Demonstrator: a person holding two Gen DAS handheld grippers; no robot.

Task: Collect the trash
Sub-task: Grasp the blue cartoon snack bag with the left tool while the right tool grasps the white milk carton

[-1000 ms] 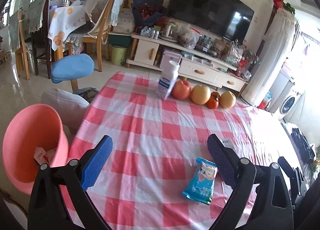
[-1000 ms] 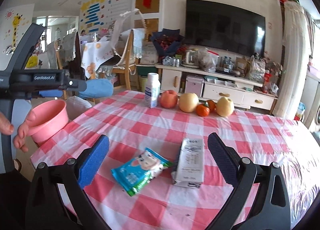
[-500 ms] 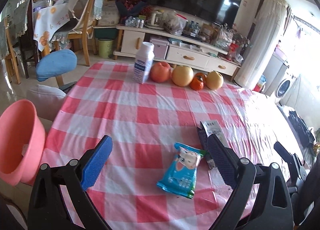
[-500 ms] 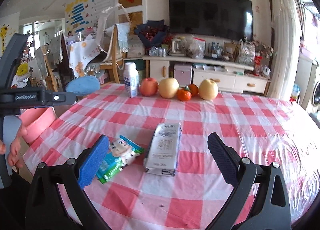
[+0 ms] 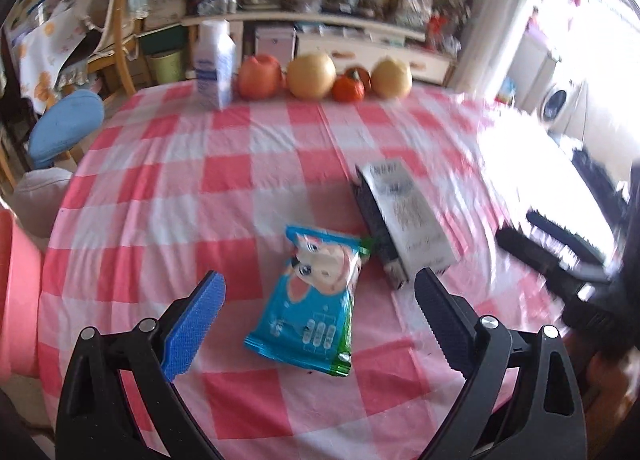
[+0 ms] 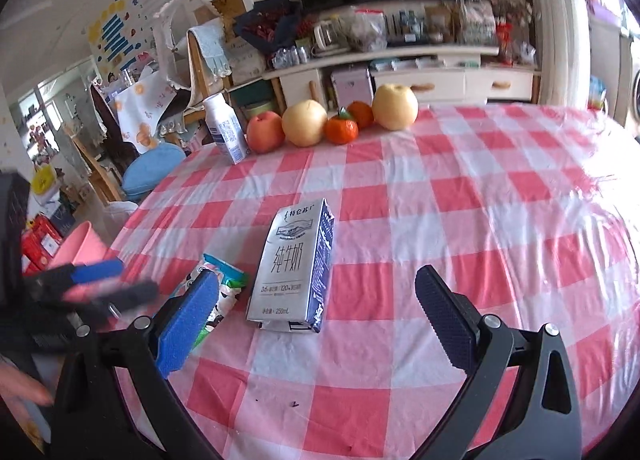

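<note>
**Two pieces of trash on the desk, nothing gripped**

Your left gripper point(image 5: 320, 324) has its fingers wide apart, framing the blue snack packet point(image 5: 310, 300), which lies flat on the desk point(image 5: 224, 176) just ahead of the tips. Your right gripper point(image 6: 316, 324) is equally spread, with the milk carton point(image 6: 294, 268) lying on its side at 12 o'clock of it. Neither is touched yet, so I judge both pickups and both drops remain. The pink bin point(image 6: 78, 240) sits off the desk edge at 9 o'clock.

The packet is thin, glossy, crinkly film, puffed in the middle. The carton is a rigid silver-and-navy box with a torn-looking near end. The checked cloth has a shiny plastic cover, likely slippery.
</note>
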